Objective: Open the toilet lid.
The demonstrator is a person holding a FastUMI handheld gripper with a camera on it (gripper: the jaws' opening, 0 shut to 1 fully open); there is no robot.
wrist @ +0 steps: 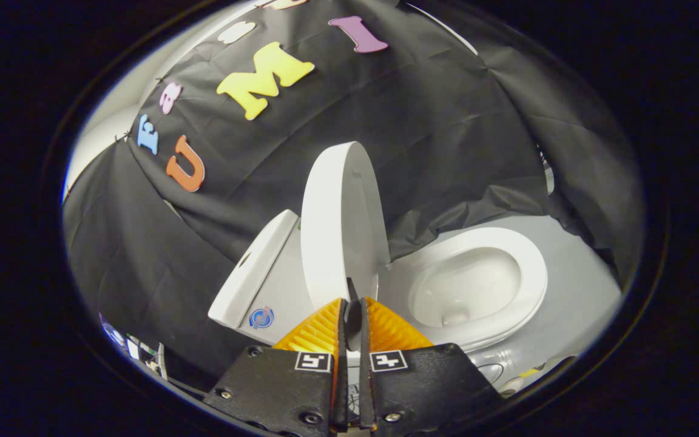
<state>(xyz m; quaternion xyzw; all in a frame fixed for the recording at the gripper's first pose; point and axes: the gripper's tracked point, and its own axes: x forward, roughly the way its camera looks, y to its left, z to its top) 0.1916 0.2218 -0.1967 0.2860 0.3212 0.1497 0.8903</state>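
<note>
Your gripper [352,315] has both fingers nearly together, nothing gripped. Just ahead: one toilet lid [334,224] standing raised, one tank [264,279] beside it, one open seat [477,285] and bowl.

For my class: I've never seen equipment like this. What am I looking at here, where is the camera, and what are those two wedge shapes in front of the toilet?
This is one picture from a fisheye camera mounted on a handheld two-finger gripper; a person carries it, no robot arm is involved. The camera looks forward along the fingers, which are the two ribbed wedges. They are closed together, and a thin dark tip pokes up between them; whether they pinch the lid's edge I cannot tell. Just beyond them stands the toilet lid, raised nearly upright. On one side of the lid is the tank, on the other the open seat and bowl. Black cloth is the booth's wall, and the floor is pale.
</note>
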